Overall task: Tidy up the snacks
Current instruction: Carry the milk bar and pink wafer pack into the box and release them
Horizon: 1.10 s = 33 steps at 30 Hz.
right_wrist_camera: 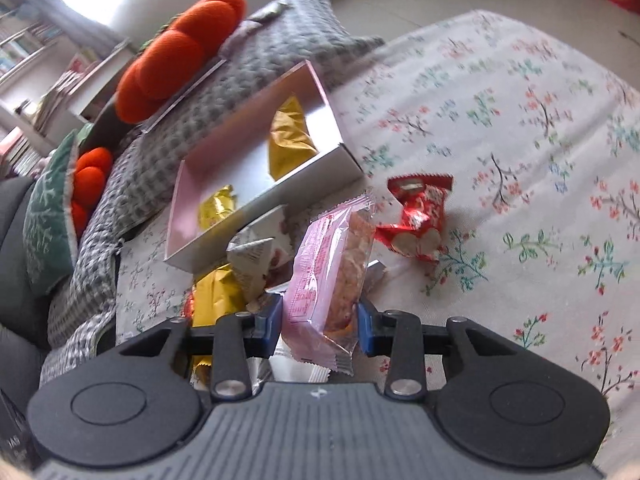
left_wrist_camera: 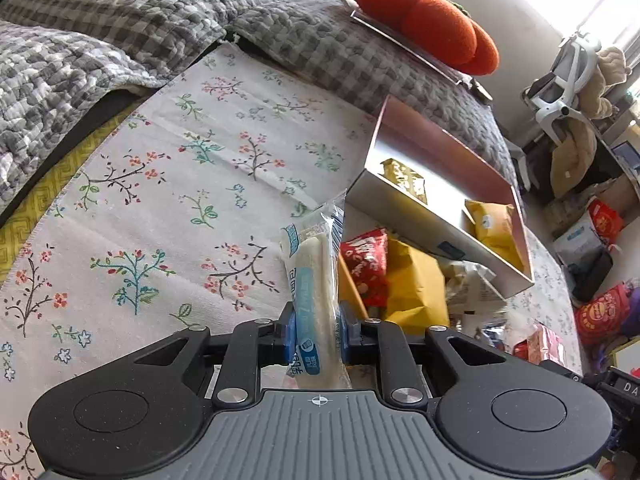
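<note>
1. The left gripper (left_wrist_camera: pixel 318 338) is clamping its blue pads (left_wrist_camera: pixel 291 336) on a long white-and-light-blue snack packet (left_wrist_camera: pixel 314 276); the packet is standing nearly upright between the jaws, its crimped top pointing toward the box.
2. The right gripper (right_wrist_camera: pixel 320 326) is squeezing a pink-wrapped snack bar (right_wrist_camera: pixel 330 276) between its blue pads (right_wrist_camera: pixel 272 320); the clear side of the wrapper is showing a brownish, crumbly bar inside, and the wrapper's tail is hanging down past the jaws.
3. An open pink-rimmed box (right_wrist_camera: pixel 224 136) with a silvery inside is sitting on the floral tablecloth (right_wrist_camera: pixel 520 160), just beyond both grippers and beside the grey checked sofa cover (right_wrist_camera: pixel 280 52).
4. Inside the box, a gold-wrapped snack (right_wrist_camera: pixel 290 140) is lying toward one end and a smaller yellow-gold packet (right_wrist_camera: pixel 216 204) toward the other; in the left wrist view they are showing as two yellow packets (left_wrist_camera: pixel 494 224) against the box wall (left_wrist_camera: pixel 404 216).
5. In front of the box, loose snacks are lying in a pile: a white crumpled packet (right_wrist_camera: pixel 260 252), a yellow bag (right_wrist_camera: pixel 218 292), and, slightly apart on the cloth, a red packet (right_wrist_camera: pixel 418 216).
6. In the left wrist view the same pile is sitting just beside the held packet, with the red packet (left_wrist_camera: pixel 366 264) leaning against the yellow bag (left_wrist_camera: pixel 414 284).
7. Orange pumpkin-shaped cushions (right_wrist_camera: pixel 180 56) are resting on the sofa behind the box, and a green cushion (right_wrist_camera: pixel 50 216) is leaning at the sofa's near end.
</note>
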Each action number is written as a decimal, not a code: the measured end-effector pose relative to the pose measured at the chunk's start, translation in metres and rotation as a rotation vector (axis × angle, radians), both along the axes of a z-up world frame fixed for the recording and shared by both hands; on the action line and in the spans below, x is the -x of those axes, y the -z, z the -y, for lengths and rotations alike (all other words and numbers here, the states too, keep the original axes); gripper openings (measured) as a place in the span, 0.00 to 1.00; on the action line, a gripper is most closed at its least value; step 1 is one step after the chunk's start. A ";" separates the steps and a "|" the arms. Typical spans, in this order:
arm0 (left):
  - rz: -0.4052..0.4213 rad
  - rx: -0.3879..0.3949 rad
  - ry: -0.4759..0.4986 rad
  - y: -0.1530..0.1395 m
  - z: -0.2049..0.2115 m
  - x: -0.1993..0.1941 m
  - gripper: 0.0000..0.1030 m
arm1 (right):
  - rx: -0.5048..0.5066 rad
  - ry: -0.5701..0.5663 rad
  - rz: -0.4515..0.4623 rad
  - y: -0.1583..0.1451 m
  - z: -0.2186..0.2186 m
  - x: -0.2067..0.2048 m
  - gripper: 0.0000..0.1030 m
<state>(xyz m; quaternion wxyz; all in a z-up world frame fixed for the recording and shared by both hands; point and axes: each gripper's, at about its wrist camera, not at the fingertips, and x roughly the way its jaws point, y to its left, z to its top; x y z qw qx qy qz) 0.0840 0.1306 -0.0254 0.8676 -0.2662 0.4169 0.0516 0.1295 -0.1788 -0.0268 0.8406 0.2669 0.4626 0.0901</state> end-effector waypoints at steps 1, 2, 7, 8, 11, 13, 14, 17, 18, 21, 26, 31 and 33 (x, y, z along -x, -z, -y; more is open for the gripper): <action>0.005 -0.003 0.004 -0.002 0.001 0.000 0.17 | 0.007 -0.009 0.011 -0.001 0.000 0.000 0.33; 0.011 -0.010 0.010 -0.004 0.003 0.001 0.17 | 0.019 -0.015 0.024 -0.002 0.000 0.002 0.33; 0.019 -0.020 0.042 -0.010 0.012 -0.003 0.17 | 0.103 -0.049 0.070 -0.001 0.000 0.004 0.33; 0.021 -0.020 0.048 -0.011 0.014 -0.004 0.17 | 0.111 -0.058 0.076 -0.001 -0.001 0.005 0.33; 0.031 -0.019 0.068 -0.015 0.021 -0.010 0.17 | 0.125 -0.072 0.090 -0.003 -0.003 0.003 0.33; 0.040 -0.025 0.079 -0.018 0.025 -0.015 0.17 | 0.123 -0.075 0.099 -0.005 -0.002 0.000 0.33; 0.046 -0.030 0.086 -0.020 0.028 -0.018 0.17 | 0.122 -0.074 0.104 -0.006 -0.002 -0.001 0.33; 0.061 -0.041 0.106 -0.026 0.034 -0.028 0.17 | 0.125 -0.077 0.120 -0.010 0.000 -0.008 0.33; 0.066 -0.047 0.112 -0.028 0.036 -0.032 0.17 | 0.124 -0.078 0.125 -0.011 0.000 -0.010 0.33; 0.083 -0.063 0.131 -0.036 0.042 -0.046 0.17 | 0.124 -0.076 0.137 -0.015 0.001 -0.019 0.33; 0.121 -0.111 0.176 -0.050 0.055 -0.074 0.17 | 0.135 -0.084 0.167 -0.022 0.001 -0.035 0.33; 0.138 -0.140 0.201 -0.056 0.065 -0.101 0.17 | 0.158 -0.106 0.179 -0.022 -0.003 -0.054 0.33; 0.141 -0.157 0.218 -0.056 0.070 -0.112 0.17 | 0.169 -0.118 0.184 -0.022 -0.006 -0.061 0.33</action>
